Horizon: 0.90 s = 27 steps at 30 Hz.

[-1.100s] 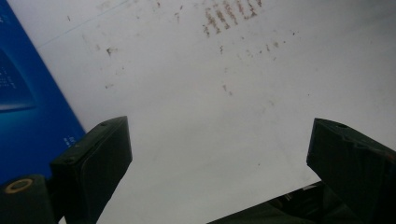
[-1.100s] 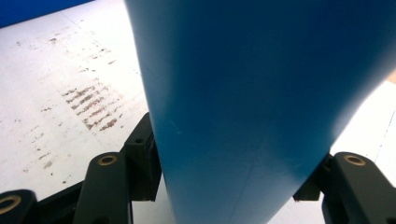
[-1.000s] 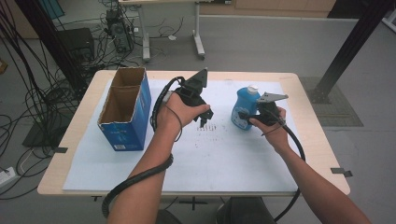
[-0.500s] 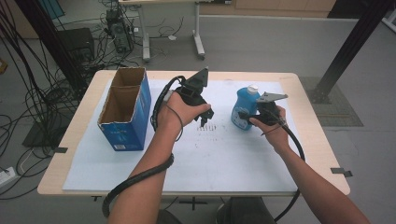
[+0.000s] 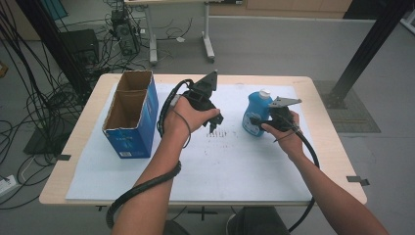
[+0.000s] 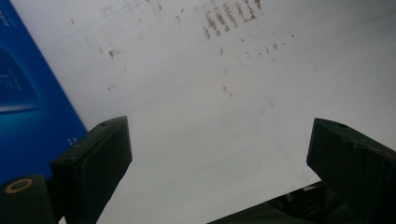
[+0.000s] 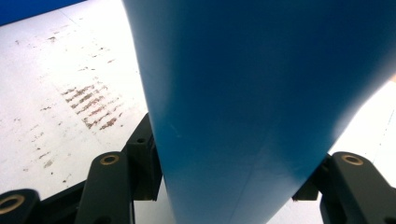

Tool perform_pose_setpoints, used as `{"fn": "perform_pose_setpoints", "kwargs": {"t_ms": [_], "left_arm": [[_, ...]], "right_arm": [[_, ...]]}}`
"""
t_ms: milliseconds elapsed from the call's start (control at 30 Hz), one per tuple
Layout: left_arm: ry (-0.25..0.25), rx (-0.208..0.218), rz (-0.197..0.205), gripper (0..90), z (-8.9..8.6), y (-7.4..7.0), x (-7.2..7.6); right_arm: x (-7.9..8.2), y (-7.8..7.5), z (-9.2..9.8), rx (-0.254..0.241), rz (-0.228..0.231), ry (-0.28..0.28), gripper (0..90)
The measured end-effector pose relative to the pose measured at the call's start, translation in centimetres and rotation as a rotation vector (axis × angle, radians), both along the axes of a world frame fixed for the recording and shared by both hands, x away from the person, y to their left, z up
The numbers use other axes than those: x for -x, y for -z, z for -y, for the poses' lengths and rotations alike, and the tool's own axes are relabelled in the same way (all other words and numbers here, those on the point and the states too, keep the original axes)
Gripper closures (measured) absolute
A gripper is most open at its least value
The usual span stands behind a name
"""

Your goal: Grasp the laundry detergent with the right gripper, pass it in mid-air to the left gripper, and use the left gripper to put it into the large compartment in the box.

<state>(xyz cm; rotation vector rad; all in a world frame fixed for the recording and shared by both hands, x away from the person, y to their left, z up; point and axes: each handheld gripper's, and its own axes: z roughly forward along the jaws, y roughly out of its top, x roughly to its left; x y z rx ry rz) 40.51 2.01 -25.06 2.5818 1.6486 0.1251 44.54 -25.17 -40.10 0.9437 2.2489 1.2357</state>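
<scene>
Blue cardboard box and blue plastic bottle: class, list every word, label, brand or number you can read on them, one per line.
Blue cardboard box: pale print on its side and front, too small and blurred to read.
Blue plastic bottle: a label shows, no legible text.
So nothing can be quoted.

The high view looks down from above at the whole table (image 5: 323, 161). Each gripper view sits very close, low over the white sheet (image 6: 196, 93). Both probably share its brown marks (image 7: 93, 105).

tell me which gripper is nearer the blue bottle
Right: the right gripper is shut on the blue bottle; the left gripper hovers apart, toward the box.
</scene>
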Motion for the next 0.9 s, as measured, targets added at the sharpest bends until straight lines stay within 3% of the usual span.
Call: {"fn": "perform_pose_setpoints", "kwargs": {"t_ms": [900], "left_arm": [[-0.016,-0.005,0.023,7.2,-0.74,-0.84,0.31]], "right_arm": [[0.10,0.03,0.01,-0.006,-0.004,0.010,44.6]]}}
